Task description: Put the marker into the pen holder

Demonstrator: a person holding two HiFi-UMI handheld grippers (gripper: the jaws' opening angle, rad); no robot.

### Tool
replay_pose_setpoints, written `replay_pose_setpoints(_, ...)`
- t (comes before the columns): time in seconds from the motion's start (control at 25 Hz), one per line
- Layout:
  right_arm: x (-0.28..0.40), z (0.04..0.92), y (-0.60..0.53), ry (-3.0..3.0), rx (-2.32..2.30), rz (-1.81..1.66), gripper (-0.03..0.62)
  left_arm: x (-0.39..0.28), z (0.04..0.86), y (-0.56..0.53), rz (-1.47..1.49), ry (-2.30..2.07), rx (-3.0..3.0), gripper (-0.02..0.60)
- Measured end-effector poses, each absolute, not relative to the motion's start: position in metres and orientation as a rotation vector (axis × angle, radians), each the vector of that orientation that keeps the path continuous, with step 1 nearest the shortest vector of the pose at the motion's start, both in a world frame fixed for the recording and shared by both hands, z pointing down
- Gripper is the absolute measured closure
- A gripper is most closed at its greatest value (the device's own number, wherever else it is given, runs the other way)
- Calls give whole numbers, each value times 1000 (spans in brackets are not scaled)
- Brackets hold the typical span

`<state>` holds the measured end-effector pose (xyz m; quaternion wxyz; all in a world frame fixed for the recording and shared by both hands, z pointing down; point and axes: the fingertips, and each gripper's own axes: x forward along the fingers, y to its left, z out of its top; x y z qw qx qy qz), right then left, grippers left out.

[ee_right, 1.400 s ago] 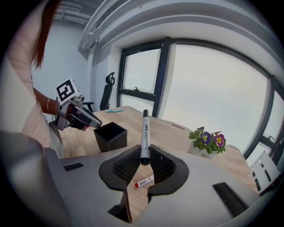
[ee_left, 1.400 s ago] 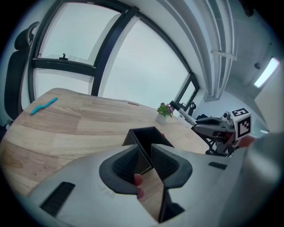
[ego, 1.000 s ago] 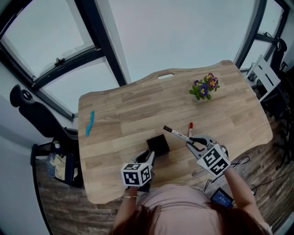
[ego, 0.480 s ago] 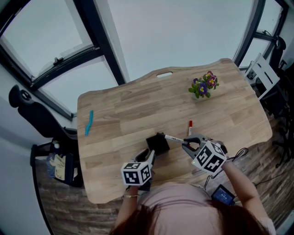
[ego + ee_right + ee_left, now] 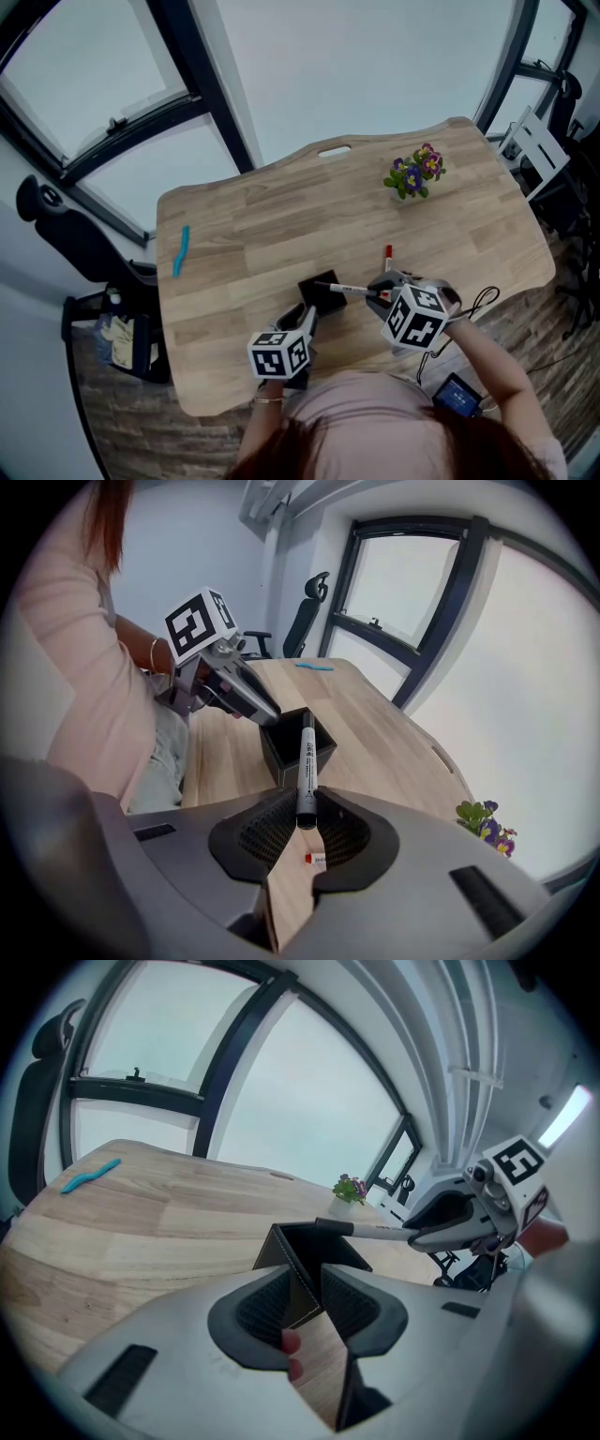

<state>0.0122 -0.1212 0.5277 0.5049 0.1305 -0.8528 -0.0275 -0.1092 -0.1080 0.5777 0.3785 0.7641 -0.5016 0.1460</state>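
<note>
Since the earlier frames, the right gripper (image 5: 380,292) has carried the marker (image 5: 349,289) leftward over the worktop (image 5: 244,225) and rolled with it. The marker's free end, formerly clear of the pen holder (image 5: 317,304), now hangs at the holder's open mouth. The left gripper (image 5: 306,324) has kept its place.

Right gripper: jaws clamped on the marker's near end. The barrel runs out from the jaws toward the holder, with its tip leftmost in the head view.

Key relation: the holder stands just beyond and below the tip with its opening facing up. The marker's long axis appears nearer level than upright in the left gripper view. By judgement, the coming move requires the right hand to steepen the barrel, tip down, before release.

Pose, right: the gripper is pitched downward with its cube of square markers uppermost, and the forearm enters from lower right.

Left gripper: jaws apart, having just been opening, astride the holder's near corner with no firm pinch evident. It slants down more shallowly and is the nearer of the two to the holder.
</note>
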Motion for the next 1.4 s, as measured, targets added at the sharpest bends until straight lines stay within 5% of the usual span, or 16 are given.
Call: replay_pose_setpoints(1.4, -20, 547, -117, -1858, 78, -103, 533, -107, 577, -108, 372, -1250, 1955, 483)
